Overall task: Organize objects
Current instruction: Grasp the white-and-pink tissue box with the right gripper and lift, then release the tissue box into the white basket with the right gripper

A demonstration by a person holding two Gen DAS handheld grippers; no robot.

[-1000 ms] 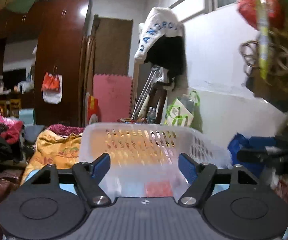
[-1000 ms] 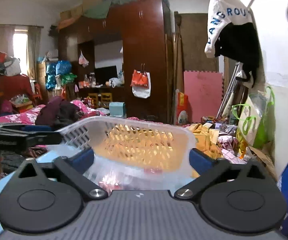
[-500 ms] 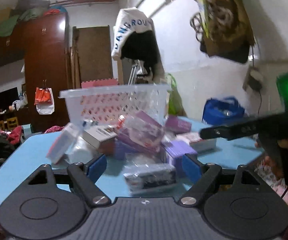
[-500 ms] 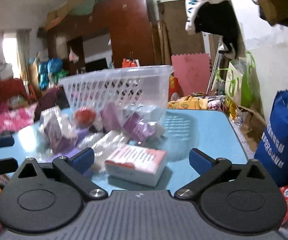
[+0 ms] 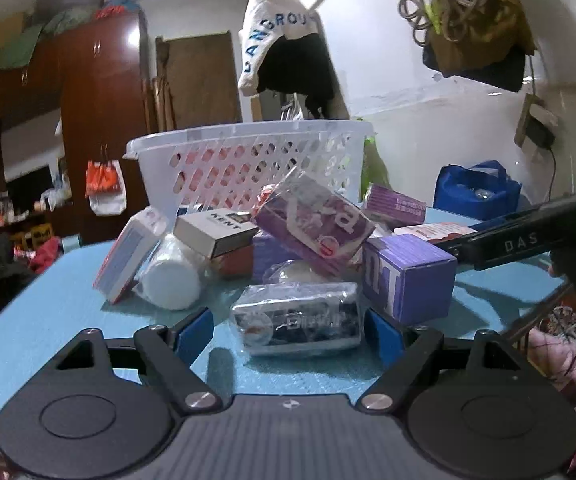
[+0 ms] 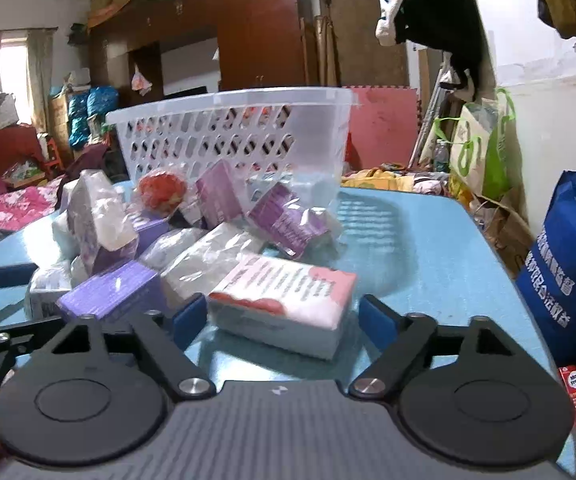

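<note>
1. with both grippers hovering low over the blue table [image 5: 59, 304], i see each one spread wide and gripping nothing.
2. nearest my left gripper [image 5: 288, 330] lies a silver pack [image 5: 298, 318], flat on the table right ahead, sitting in the gap between the pads without touching either, as far as i can judge. its long axis runs left to right, across the opening, so the jaws would have to span its length rather than its width.
3. nearest my right gripper [image 6: 281, 316] lies a pink box [image 6: 283, 300], also flat, straight ahead and between the fingers. its long axis runs across too, angled slightly away to the right.
4. just behind these sits the heap: a purple box [image 5: 408, 276], a white jar [image 5: 169, 278] on its side, a kent box [image 5: 215, 232] and a purple pack [image 5: 312, 224] tilted on top of the pile.
5. behind the heap stands the white basket [image 5: 247, 160], upright on the table, its inside not readable from here.
6. my guess is that each arm takes its own nearest item; a wrist turn may give a better bite across the short side.
</note>
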